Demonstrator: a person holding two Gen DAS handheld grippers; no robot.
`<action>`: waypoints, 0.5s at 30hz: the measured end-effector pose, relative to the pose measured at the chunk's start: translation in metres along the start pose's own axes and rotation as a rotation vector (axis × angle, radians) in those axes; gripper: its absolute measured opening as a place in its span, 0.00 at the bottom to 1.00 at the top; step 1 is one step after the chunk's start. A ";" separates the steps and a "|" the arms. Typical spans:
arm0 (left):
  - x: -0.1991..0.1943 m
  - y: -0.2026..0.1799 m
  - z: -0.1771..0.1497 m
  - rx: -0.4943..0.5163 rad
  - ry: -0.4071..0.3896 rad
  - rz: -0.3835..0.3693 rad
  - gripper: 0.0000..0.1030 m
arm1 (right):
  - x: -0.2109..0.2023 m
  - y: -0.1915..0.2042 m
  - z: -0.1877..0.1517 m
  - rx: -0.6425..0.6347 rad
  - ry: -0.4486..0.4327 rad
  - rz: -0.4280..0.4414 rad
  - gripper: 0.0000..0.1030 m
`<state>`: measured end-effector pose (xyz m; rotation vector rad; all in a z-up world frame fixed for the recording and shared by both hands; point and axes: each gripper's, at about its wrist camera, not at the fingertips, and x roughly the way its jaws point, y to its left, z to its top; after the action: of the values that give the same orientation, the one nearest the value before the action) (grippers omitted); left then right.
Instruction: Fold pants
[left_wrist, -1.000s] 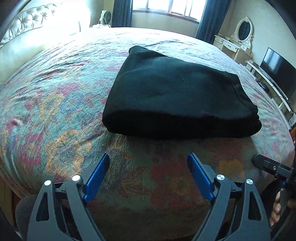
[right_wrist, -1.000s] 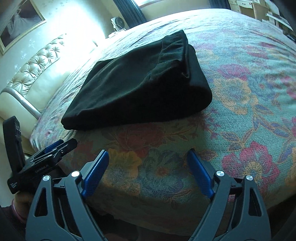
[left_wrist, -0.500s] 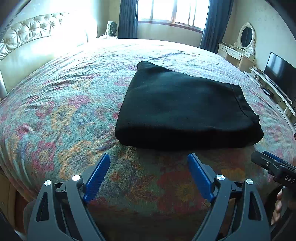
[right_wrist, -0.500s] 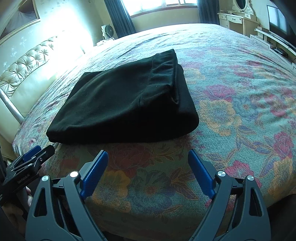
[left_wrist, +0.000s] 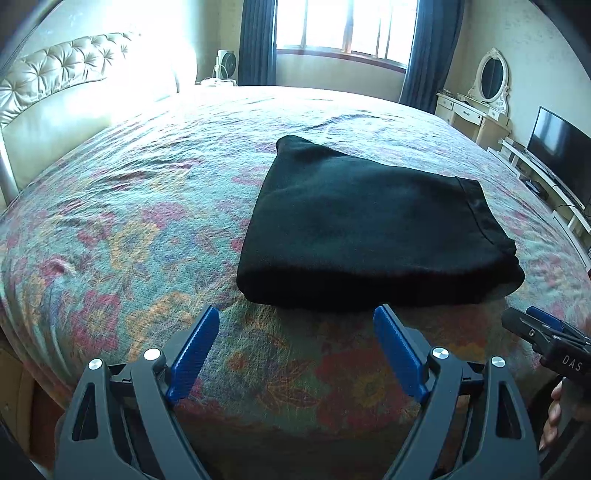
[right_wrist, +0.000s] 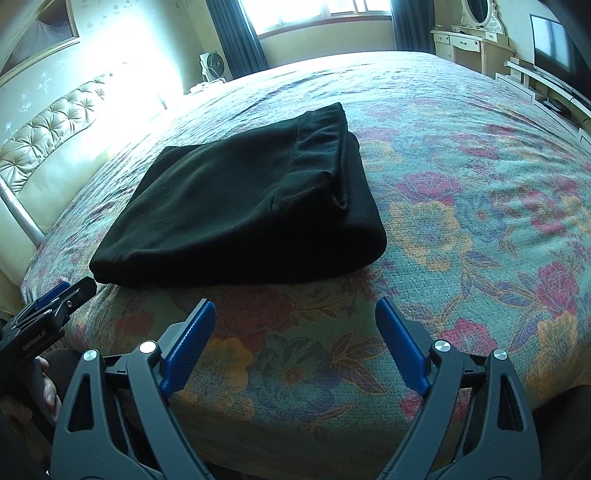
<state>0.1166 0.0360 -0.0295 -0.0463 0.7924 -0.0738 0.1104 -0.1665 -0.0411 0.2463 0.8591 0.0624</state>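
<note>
both views have tipped upward; folded pants (left_wrist: 373, 236) lie apparently untouched, both tongs (left_wrist: 295, 314) (right_wrist: 295, 308) gaping empty.

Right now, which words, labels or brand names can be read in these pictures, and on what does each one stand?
"DAS": white letters on the right gripper, at the edge of the left wrist view; the rest is cut off.
"GenRobot.AI": small white print on the left gripper, in the right wrist view; the last letters are blurred.
Nothing readable on the pants or bedspread.

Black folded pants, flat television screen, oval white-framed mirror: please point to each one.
Black folded pants (left_wrist: 369, 229): left wrist view, middle of top layer.
Flat television screen (left_wrist: 557, 147): left wrist view, dark panel centre.
Oval white-framed mirror (left_wrist: 492, 78): left wrist view, glass centre.
</note>
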 end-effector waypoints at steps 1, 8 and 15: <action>-0.001 0.000 0.000 0.001 -0.005 0.004 0.82 | -0.001 0.001 0.000 0.000 -0.002 0.001 0.86; -0.006 -0.004 0.003 0.022 -0.016 -0.005 0.82 | -0.003 0.004 -0.001 -0.004 -0.002 0.009 0.86; -0.008 -0.011 0.003 0.048 -0.024 -0.008 0.82 | -0.002 0.003 -0.003 0.001 0.004 0.011 0.86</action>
<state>0.1125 0.0261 -0.0211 -0.0043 0.7658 -0.0995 0.1066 -0.1629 -0.0403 0.2514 0.8618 0.0727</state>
